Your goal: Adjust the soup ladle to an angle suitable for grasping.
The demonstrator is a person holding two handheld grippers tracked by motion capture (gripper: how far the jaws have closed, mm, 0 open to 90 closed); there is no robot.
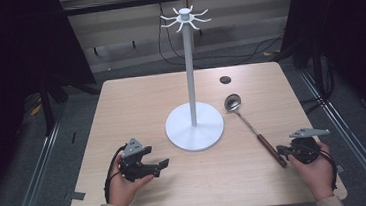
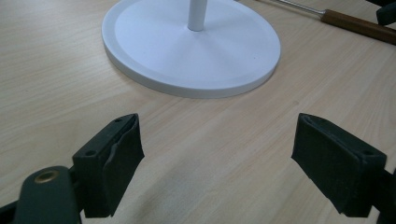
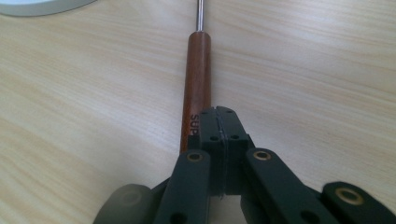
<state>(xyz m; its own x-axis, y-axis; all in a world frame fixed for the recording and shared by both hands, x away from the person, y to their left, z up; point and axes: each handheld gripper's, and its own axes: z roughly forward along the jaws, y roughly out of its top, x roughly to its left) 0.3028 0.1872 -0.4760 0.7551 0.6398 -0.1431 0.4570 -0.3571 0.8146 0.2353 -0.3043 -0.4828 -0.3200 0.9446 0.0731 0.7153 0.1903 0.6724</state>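
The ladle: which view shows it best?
The high view: the whole ladle lies on the table, bowl by the white stand, wooden handle toward the right gripper. The right gripper view shows its handle close up; the left gripper view catches part of the handle.

Left hand (image 1: pixel 122 181) enters from bottom left, sleeve at wrist, palm wrapped round left gripper (image 1: pixel 159 166). Gripper lies low and level, pointing right, jaws spread wide apart, nothing between pads (image 2: pixel 122 158). Cable loops round hand's outer side.

Right hand (image 1: pixel 317 169) enters from bottom right, holding right gripper (image 1: pixel 281 150) low, pointing left. Jaws pressed together, pads (image 3: pixel 223 128) meeting flat with no gap and nothing between. Grey plate sits on top of each gripper.
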